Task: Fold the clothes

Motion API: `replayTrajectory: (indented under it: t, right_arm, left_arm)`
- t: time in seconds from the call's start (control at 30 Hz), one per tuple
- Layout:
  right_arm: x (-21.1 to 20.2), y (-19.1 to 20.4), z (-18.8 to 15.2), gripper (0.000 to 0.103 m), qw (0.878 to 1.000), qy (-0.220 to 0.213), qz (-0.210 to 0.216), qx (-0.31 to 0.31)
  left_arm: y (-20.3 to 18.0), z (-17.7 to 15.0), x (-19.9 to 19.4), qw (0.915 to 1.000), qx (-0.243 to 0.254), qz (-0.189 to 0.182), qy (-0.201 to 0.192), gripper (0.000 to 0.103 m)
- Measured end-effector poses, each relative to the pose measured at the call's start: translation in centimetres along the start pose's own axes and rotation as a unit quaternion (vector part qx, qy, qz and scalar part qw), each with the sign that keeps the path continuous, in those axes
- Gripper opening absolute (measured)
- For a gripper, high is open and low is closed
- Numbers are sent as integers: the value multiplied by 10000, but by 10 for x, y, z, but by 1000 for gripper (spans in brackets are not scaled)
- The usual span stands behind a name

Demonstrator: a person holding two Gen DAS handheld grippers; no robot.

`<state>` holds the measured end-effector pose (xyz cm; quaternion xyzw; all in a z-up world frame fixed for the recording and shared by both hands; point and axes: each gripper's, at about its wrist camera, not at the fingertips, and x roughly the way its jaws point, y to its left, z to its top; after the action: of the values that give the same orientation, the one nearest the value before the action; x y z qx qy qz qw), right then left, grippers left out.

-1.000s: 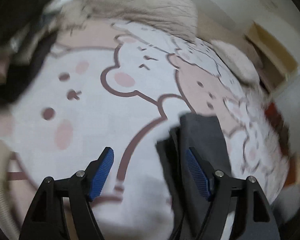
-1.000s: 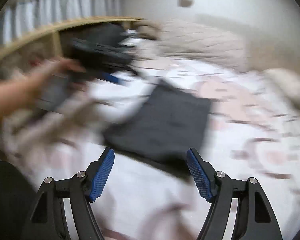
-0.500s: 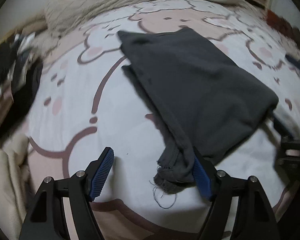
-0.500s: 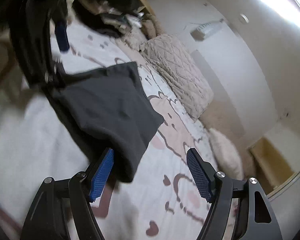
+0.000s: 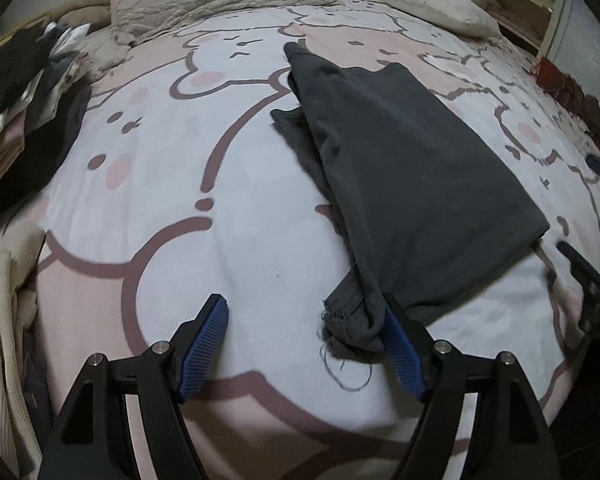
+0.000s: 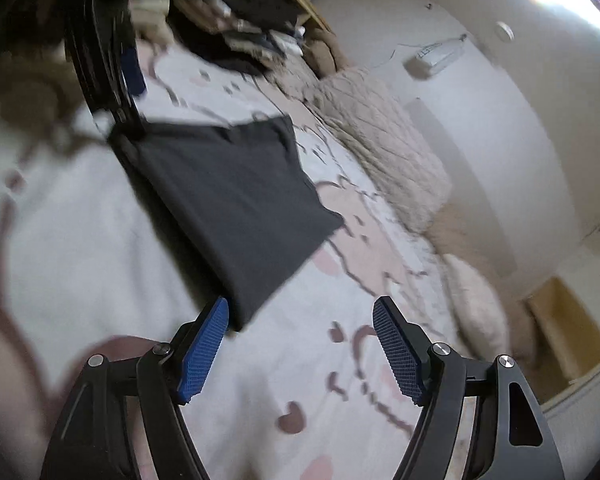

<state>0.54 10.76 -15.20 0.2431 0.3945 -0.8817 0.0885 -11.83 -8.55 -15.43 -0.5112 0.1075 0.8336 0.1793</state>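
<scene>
Left wrist: the left gripper (image 5: 304, 322) is gaping wide, holding nothing, its right finger touching the garment's (image 5: 412, 184) frayed corner on the bed (image 5: 148, 208). Close squarely on every layer there.

Right wrist: the right gripper (image 6: 302, 324) is spreading wide, empty, beside the opposite corner; grab it level.

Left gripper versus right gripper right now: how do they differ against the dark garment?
The left gripper sits at the garment's frayed corner, cloth bunched against one finger; the right gripper sits at a clean folded corner that only reaches one fingertip. The left view is sharp, while the right view is blurred. Both are open, over the bedsheet, gripping nothing.
</scene>
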Motion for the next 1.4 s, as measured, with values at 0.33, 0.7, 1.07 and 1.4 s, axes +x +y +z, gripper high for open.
replayTrajectory:
  t: [0.33, 0.7, 1.07, 1.4]
  right_arm:
    - [66, -16, 4, 75, 9774, 984, 887, 1648]
    - [86, -43, -21, 84, 9390, 996, 1715, 2810]
    - [83, -41, -23, 84, 9417, 932, 1641, 2785]
    - [82, -45, -21, 84, 9406, 1046, 1688, 2753]
  left_arm:
    - [-35, -13, -52, 9858, 1135, 924, -821, 74]
    - [-143, -89, -11, 7876, 5406, 2769, -1040, 74]
    - [-150, -87, 38, 6998, 6089, 3602, -989, 59]
    - [-137, -65, 42, 7190, 5840, 3523, -1338, 50]
